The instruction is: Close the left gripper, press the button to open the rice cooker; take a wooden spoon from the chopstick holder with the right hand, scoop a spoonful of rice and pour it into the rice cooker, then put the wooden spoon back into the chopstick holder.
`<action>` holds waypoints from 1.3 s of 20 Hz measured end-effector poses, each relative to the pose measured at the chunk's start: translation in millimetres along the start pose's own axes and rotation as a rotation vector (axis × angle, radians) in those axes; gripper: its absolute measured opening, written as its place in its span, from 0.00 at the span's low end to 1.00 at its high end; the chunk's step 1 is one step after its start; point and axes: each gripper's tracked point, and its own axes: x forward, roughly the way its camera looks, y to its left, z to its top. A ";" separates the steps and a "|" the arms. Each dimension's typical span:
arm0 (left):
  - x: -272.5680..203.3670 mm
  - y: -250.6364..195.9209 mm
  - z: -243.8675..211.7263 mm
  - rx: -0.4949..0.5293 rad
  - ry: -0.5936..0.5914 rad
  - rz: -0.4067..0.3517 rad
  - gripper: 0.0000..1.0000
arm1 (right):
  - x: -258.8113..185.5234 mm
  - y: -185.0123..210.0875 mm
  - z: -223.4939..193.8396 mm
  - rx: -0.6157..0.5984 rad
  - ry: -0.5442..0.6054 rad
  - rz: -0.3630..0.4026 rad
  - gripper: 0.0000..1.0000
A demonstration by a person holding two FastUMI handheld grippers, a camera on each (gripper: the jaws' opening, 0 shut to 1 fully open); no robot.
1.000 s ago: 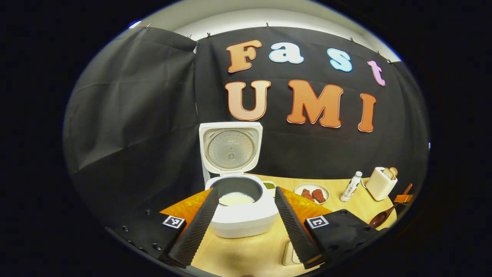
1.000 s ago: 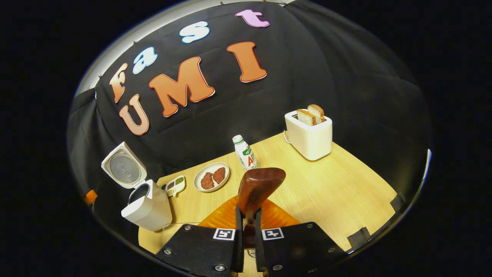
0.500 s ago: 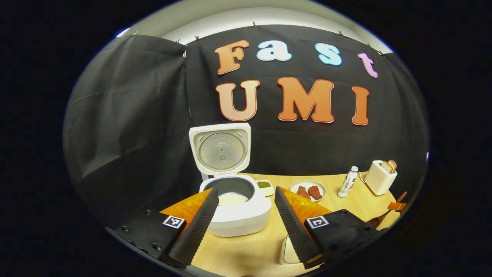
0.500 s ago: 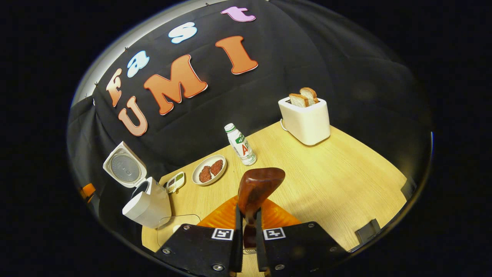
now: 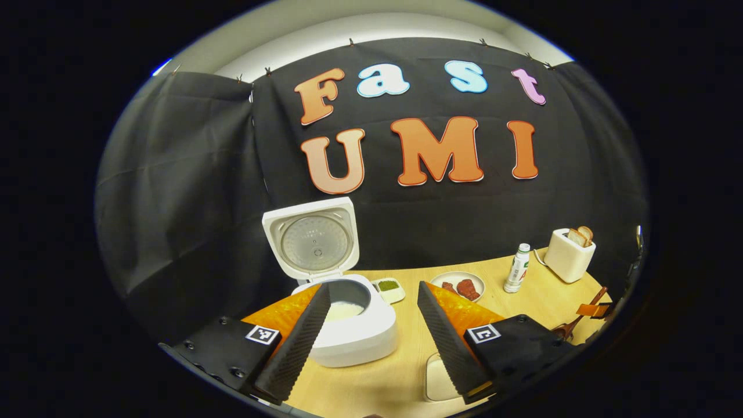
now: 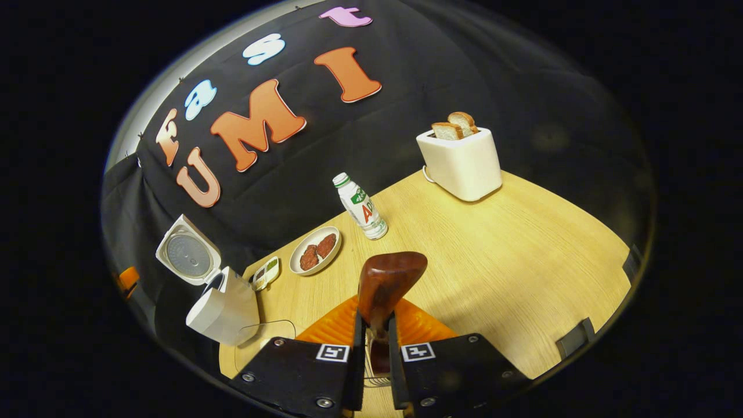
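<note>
Even overhead light; soft shadows; strong fisheye edge bending

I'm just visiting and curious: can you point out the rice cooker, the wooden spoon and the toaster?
rice cooker [image 5: 354, 339]: left gripper view, on its white front wall.
wooden spoon [image 6: 388, 278]: right gripper view, on the back of its bowl.
toaster [image 6: 461, 164]: right gripper view, on its white side.

black cloth wall [image 5: 191, 191] behind a light wooden table [image 6: 522, 255].
</note>
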 end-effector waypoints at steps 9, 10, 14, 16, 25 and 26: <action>57.0 66.2 42.0 -0.055 -0.067 0.095 1.00 | -13.2 -17.1 0.4 0.000 0.037 -0.058 0.67; 63.8 73.6 48.0 -0.073 -0.078 0.098 1.00 | -18.2 -19.3 9.9 0.001 0.008 -0.070 0.62; 98.6 99.6 77.0 -0.150 -0.110 0.092 0.99 | -49.9 -31.6 47.1 -0.024 -0.089 -0.135 0.88; 118.1 108.6 91.5 -0.173 -0.119 0.088 0.99 | -68.3 -34.9 66.7 -0.049 -0.140 -0.167 0.91; 206.6 156.1 151.0 -0.270 -0.106 0.093 1.00 | -152.0 -32.0 129.9 -0.116 -0.357 -0.316 0.94; 216.4 162.0 155.6 -0.271 -0.107 0.101 1.00 | -160.4 -29.5 135.3 -0.124 -0.379 -0.328 0.94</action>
